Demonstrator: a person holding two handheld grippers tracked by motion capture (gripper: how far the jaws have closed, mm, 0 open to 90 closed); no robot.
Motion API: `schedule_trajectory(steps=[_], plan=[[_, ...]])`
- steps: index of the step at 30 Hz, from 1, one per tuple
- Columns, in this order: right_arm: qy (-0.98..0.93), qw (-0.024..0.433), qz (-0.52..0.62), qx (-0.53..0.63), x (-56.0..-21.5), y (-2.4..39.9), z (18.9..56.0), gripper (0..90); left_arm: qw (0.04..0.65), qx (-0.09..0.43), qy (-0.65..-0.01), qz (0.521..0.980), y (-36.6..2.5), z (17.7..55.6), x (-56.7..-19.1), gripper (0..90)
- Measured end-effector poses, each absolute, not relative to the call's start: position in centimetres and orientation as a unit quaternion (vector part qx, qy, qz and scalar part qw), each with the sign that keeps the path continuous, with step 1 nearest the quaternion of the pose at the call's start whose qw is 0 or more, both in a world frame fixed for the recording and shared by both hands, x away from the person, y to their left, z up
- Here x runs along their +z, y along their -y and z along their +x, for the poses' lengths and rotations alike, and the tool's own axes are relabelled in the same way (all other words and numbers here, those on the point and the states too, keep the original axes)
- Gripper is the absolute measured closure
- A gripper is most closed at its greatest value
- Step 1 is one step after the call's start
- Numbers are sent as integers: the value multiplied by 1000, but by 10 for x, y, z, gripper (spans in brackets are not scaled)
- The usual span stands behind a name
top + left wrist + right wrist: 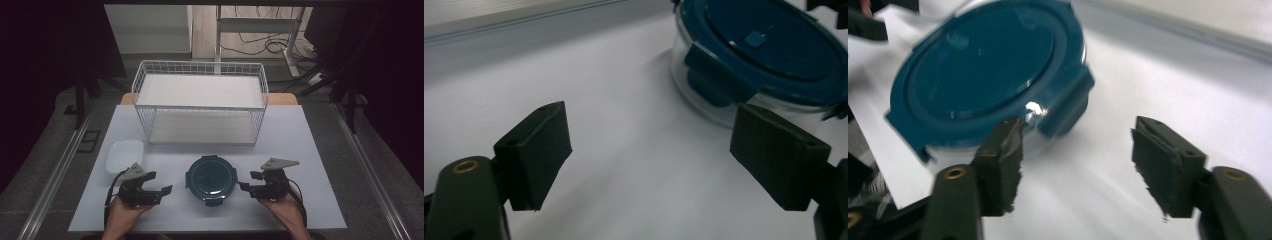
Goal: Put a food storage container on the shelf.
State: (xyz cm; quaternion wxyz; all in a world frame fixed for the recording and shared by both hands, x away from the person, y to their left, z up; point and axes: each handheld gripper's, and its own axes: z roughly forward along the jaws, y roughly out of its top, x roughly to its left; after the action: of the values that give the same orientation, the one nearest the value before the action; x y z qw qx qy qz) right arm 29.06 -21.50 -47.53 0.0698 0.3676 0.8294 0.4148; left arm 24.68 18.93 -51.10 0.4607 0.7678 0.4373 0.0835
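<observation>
High view placed the round container (211, 180), a clear glass bowl closed by a dark teal lid with four latch tabs, on the white table (310, 150), and every position below is referred to that container. The left gripper (161, 190) lay just to its left, jaws apart and empty, tips pointing toward it. The right gripper (245, 186) lay just to its right, jaws likewise apart with nothing between them, tips near the rim but not touching. A white wire basket (200, 102) stood behind the container, well apart from it, and a small white tray (124, 155) sat behind and to the left.

In the left gripper view, one latch tab (716, 75) was folded down against the glass wall, beside the far pad (776, 150). The right gripper view showed another tab (1068, 102) just beyond the near pad (1003, 165); that picture was blurred, so contact could not be confirmed.

Judged from this layout, the step in hand was the approach to the lid latches, with both tools positioned on opposite sides and no grip yet taken. The next move would call for one gripper to steady the glass body while the other set a pad under a tab edge and levered it outward. Alignment with the tab, not the smooth lid rim, appeared critical, since the glass would likely slide on the table if pushed from one side alone.
</observation>
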Motion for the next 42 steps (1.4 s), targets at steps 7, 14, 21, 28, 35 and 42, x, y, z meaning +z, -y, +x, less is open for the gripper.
schedule_trajectory(steps=[7,14,21,28,35,42], plan=[[-830,41,359,425,-473,190,315,256,475,48,-424,770,-163,274,-500,144],[-832,-16,371,411,-486,177,333,188,485,-63,-428,760,-144,299,-518,151],[-816,-102,385,419,-495,185,335,255,504,-152,-420,740,-143,301,-528,301],[-803,-107,409,420,-487,194,327,393,540,-151,-374,738,-155,290,-523,526],[-774,-147,414,455,-486,215,313,498,537,-109,-331,768,-149,275,-513,537],[-774,-159,420,446,-494,217,310,525,538,-114,-335,765,-151,278,-516,535]])
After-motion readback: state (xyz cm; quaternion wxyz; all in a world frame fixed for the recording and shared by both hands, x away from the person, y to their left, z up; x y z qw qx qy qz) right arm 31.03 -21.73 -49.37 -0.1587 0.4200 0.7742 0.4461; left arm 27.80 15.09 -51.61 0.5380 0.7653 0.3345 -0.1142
